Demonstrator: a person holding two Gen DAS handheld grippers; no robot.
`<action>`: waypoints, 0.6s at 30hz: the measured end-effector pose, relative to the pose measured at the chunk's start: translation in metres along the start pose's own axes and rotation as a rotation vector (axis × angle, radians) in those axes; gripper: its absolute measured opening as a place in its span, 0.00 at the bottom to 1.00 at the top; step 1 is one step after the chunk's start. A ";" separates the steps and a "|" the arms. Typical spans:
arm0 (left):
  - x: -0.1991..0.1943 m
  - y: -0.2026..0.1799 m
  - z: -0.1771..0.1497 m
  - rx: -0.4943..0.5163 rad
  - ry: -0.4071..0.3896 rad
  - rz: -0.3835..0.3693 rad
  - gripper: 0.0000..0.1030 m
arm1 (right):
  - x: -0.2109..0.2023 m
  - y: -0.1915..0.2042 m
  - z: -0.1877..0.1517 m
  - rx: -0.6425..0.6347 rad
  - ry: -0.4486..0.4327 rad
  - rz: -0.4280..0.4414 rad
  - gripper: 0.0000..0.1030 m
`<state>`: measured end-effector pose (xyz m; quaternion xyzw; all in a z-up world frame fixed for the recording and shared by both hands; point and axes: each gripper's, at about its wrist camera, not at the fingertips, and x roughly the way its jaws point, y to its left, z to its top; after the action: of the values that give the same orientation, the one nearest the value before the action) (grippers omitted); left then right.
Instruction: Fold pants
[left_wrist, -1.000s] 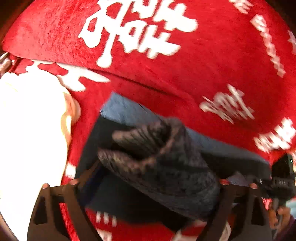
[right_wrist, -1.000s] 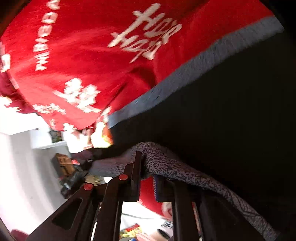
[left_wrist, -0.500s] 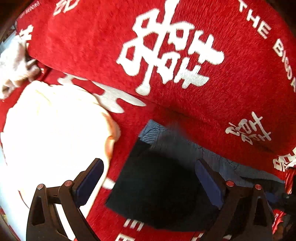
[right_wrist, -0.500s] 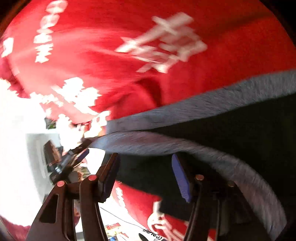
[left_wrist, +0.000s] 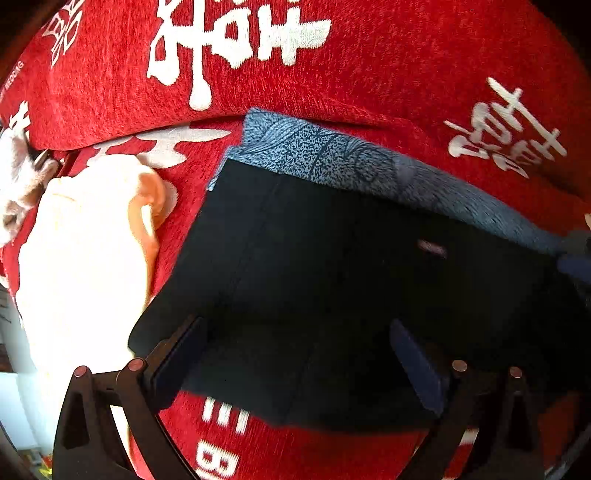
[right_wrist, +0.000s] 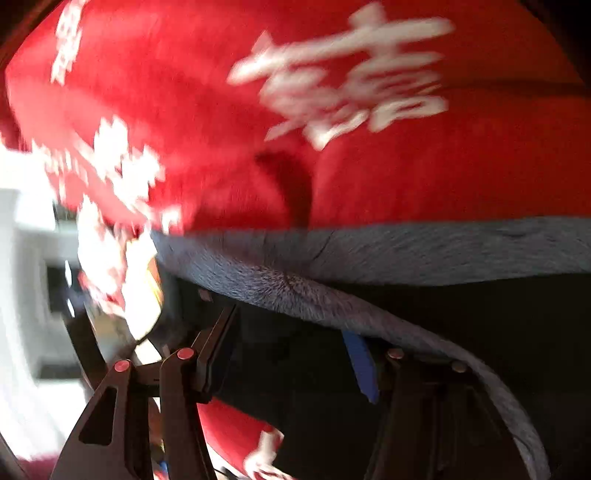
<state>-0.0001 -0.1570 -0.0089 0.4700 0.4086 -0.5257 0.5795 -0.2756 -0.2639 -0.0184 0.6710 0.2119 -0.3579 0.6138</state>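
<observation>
The folded dark pants (left_wrist: 369, 266), blue-grey waistband (left_wrist: 332, 155) along the far side, lie flat on the red sofa cover (left_wrist: 406, 66) against its backrest. Left gripper (left_wrist: 295, 354) hangs wide open above them, gripping nothing. Right gripper (right_wrist: 291, 354) stands parted over the waistband, pads clear of cloth.

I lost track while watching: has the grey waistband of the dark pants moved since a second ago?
Yes. In the left view the waistband was bunched up between the left tongs; now it lies flat at the far edge of the pants, beside the red cover's fold.
</observation>
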 end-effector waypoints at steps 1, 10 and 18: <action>-0.005 0.002 -0.005 0.002 0.007 -0.005 0.97 | -0.008 -0.004 0.000 0.013 -0.016 0.006 0.59; -0.046 -0.044 -0.042 0.132 0.053 -0.154 0.97 | -0.109 -0.030 -0.079 0.130 -0.138 0.068 0.70; -0.079 -0.149 -0.072 0.368 0.073 -0.425 0.97 | -0.184 -0.057 -0.211 0.297 -0.326 0.016 0.75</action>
<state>-0.1555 -0.0703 0.0345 0.4898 0.4163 -0.6836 0.3458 -0.3908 -0.0206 0.0772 0.6890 0.0499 -0.4840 0.5372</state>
